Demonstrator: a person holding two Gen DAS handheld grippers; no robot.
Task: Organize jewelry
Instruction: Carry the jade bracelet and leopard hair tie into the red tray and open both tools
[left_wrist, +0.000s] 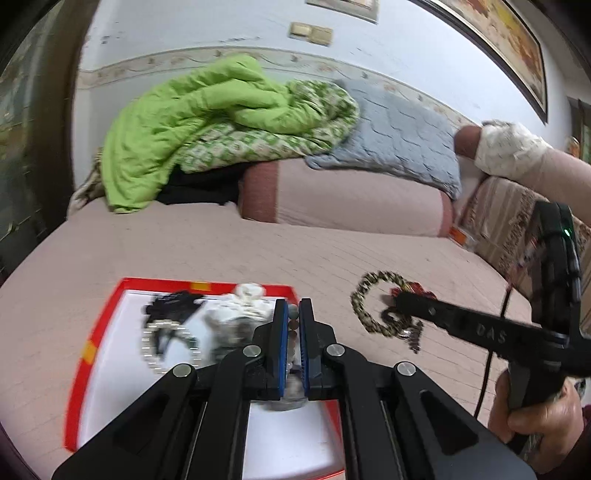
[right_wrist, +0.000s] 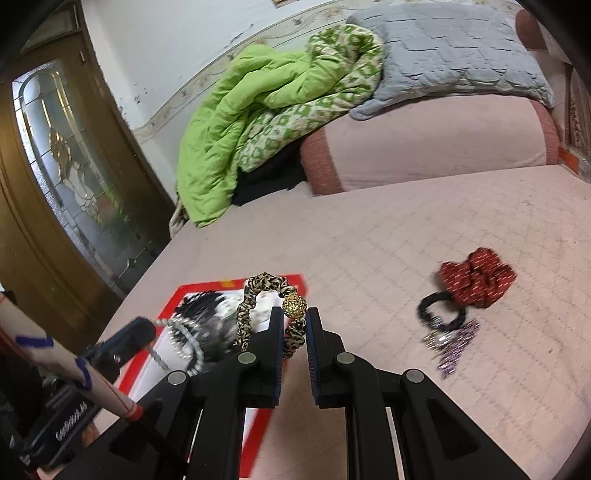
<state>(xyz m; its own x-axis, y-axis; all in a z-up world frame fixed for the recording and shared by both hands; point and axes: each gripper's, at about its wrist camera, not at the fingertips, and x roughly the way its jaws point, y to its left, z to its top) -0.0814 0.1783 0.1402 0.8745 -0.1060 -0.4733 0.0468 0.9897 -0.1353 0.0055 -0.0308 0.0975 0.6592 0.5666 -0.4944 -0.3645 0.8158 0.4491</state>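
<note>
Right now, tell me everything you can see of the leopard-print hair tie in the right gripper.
The leopard-print hair tie is a ruched fabric loop in tan and black, with a glittery gold ball on it. The right gripper is shut on its lower part just under the ball, and the rest of the loop arches up and to the left, lifted clear of the bed. From the left wrist view it hangs over the pink bedspread beside the red-rimmed tray, not yet in it. Only the fingers appear to touch it.

Tray (right_wrist: 295, 280) left of scrunchie (right_wrist: 478, 277)
</note>
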